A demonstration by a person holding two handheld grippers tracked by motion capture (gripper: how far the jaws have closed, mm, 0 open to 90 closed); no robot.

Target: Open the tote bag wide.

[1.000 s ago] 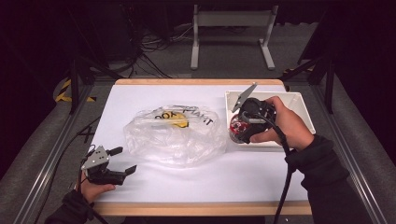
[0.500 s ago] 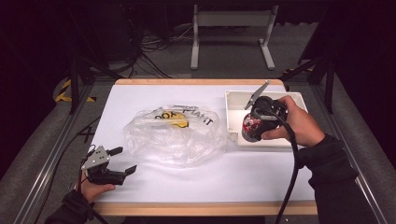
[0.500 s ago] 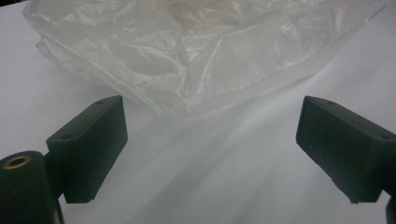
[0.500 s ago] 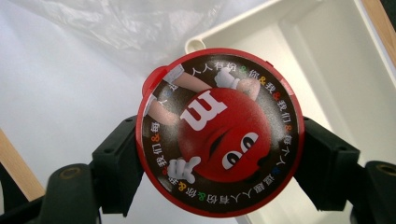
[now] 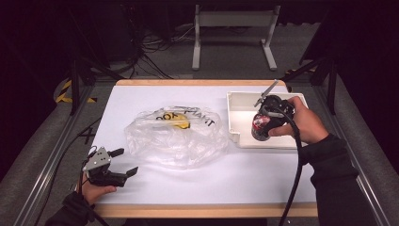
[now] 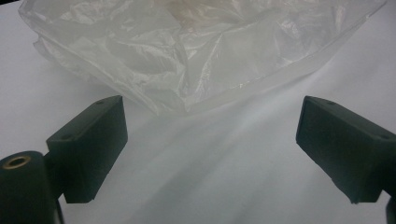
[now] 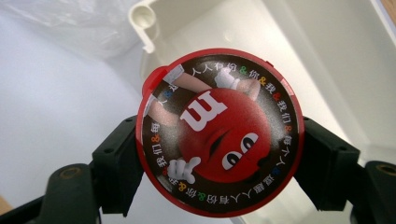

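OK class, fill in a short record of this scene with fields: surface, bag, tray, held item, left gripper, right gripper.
surface: white table top with a wooden edge
bag: crumpled clear plastic bag, mid-table, printed lettering on top
tray: white tray at the table's right side
held item: red round M&M's container, over the tray's near left corner
left gripper: left gripper, jaws apart, nothing between them, just short of the bag
right gripper: right gripper, jaws closed on the container's sides

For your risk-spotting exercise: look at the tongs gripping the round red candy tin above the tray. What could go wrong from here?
1. The right tongs pinch the candy tin only at its round sides, so it could slip.
2. Held over the white tray near its corner, it may clip the rim.
3. The plastic bag lies slack, so it may not take the tin.
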